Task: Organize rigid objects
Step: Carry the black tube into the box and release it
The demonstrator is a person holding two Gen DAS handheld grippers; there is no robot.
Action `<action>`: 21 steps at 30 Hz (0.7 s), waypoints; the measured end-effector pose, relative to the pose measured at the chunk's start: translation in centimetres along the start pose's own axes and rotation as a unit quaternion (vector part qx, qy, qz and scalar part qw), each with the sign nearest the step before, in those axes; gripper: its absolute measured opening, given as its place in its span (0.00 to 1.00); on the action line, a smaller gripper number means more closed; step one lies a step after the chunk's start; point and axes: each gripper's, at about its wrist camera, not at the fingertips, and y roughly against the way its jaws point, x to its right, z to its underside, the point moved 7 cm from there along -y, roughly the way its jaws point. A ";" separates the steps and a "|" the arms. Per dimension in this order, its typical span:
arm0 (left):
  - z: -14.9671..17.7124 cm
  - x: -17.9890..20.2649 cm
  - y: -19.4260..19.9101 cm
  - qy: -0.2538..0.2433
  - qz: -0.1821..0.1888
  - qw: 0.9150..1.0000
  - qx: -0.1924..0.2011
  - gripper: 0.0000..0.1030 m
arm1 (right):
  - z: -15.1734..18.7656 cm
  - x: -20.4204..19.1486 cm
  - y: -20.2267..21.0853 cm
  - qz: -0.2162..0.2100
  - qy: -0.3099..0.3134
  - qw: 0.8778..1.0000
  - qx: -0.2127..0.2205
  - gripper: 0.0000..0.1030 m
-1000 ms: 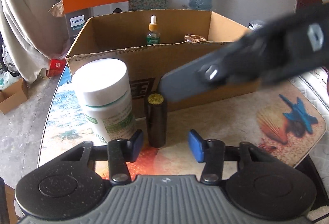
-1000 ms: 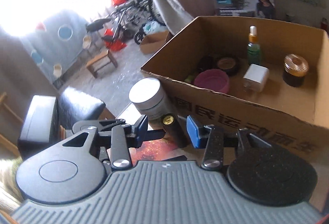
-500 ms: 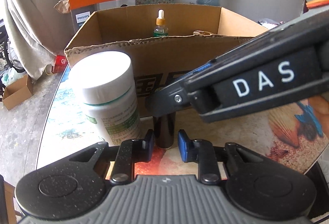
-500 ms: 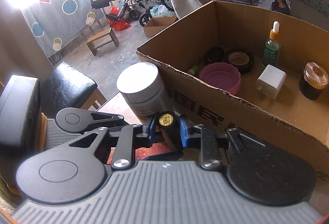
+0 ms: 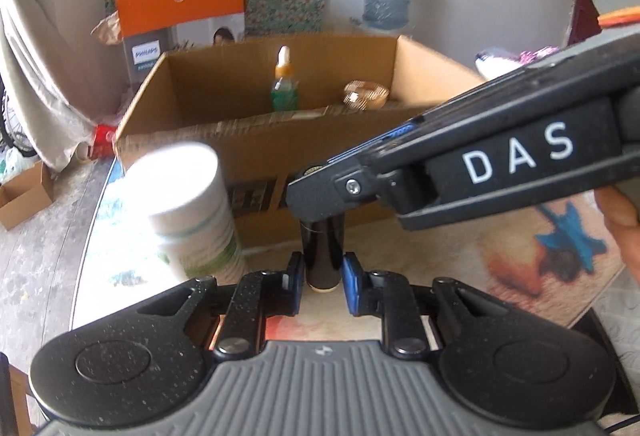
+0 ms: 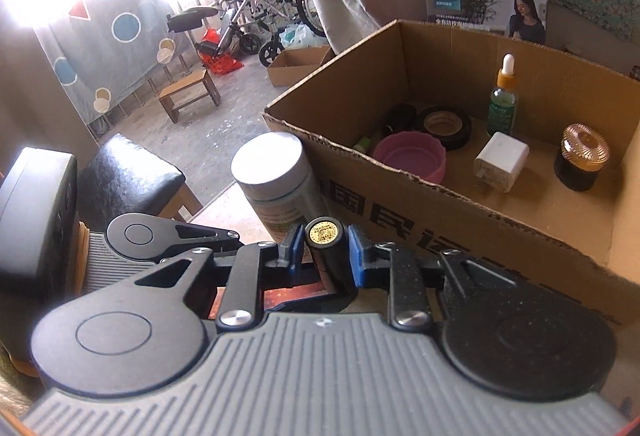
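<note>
— Where is the small dark cylindrical tube with the gold cap [image 6: 326, 252] now?

— It stands upright on the table [image 5: 440, 256], just in front of the open brown cardboard box [image 6: 460, 212]. The left gripper [image 5: 322, 276] pinches its lower part and the right gripper [image 6: 325, 250] pinches it near the cap. Both pairs of blue pads have just been closing onto it.

— And beside it?

— A white plastic jar with a green label [image 5: 192, 212], near the tube on its left in the left wrist view.

— What is inside the box?

— A green dropper bottle [image 6: 502, 100], a white charger cube [image 6: 500, 161], a dark jar with a copper lid [image 6: 582, 158], a pink round lid [image 6: 410, 156] and a black tape roll [image 6: 442, 124].
</note>
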 end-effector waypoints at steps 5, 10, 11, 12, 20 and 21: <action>-3.8 1.1 2.9 -0.016 0.009 0.999 0.046 0.21 | -2.4 -0.2 4.6 0.006 0.005 0.999 0.049 0.22; -8.9 2.0 3.4 -0.010 0.035 0.996 0.081 0.21 | -6.1 1.5 8.6 0.020 0.008 0.995 0.098 0.22; -9.8 2.1 3.1 -0.005 0.044 0.996 0.081 0.21 | -6.8 2.2 9.0 0.024 0.007 0.994 0.103 0.22; -10.6 2.2 2.4 0.002 0.053 0.995 0.080 0.21 | -7.5 2.9 9.2 0.028 0.006 0.994 0.106 0.22; -13.3 2.6 -6.3 0.058 0.102 0.993 -0.013 0.21 | -9.6 12.6 5.0 0.037 -0.067 0.997 0.030 0.22; -13.0 2.5 -7.3 0.059 0.103 0.993 -0.026 0.21 | -9.5 13.7 4.0 0.032 -0.075 0.997 0.011 0.22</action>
